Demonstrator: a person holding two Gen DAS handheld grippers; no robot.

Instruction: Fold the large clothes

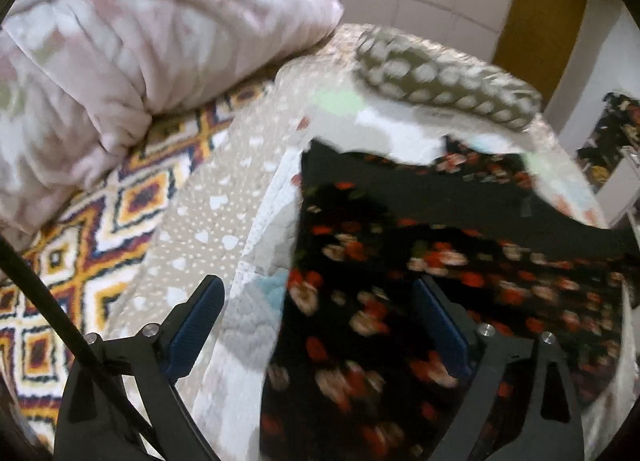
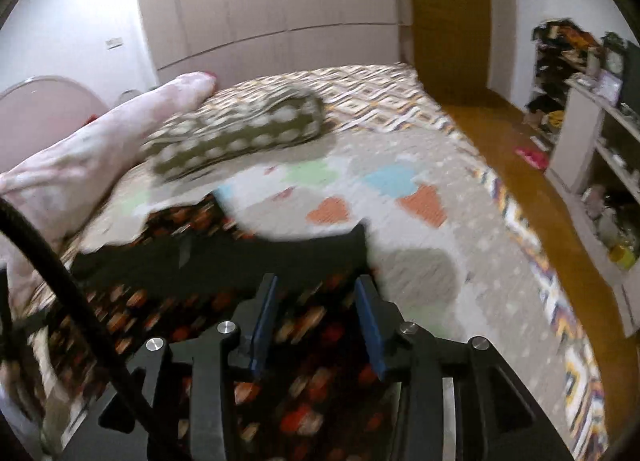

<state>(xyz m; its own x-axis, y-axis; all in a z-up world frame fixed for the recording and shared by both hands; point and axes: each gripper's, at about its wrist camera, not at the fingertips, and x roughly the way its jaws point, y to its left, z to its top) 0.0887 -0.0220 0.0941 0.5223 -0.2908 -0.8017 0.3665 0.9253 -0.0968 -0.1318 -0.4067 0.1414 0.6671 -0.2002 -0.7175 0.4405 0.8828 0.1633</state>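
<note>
A black garment with red and cream flowers (image 1: 400, 261) lies spread on the bed, with a plain black band across its far part. My left gripper (image 1: 320, 293) hangs above the garment's left edge. Its jaws stand wide open, one blue pad (image 1: 200, 325) over the bedspread and the other over the cloth, gripping nothing. In the right wrist view the same garment (image 2: 180, 301) fills the lower left. My right gripper (image 2: 317, 281) hovers over its far right corner, jaws partly apart, with only the floral cloth showing below the gap.
The bedspread (image 2: 400, 197) is beige with coloured hearts. A folded olive cloth with white dots (image 2: 240, 137) and a pink quilt (image 1: 120, 61) lie at the far side. A diamond-patterned blanket (image 1: 80, 261) shows at left. Wooden floor (image 2: 520, 165) and cluttered shelves (image 2: 592, 141) are on the right.
</note>
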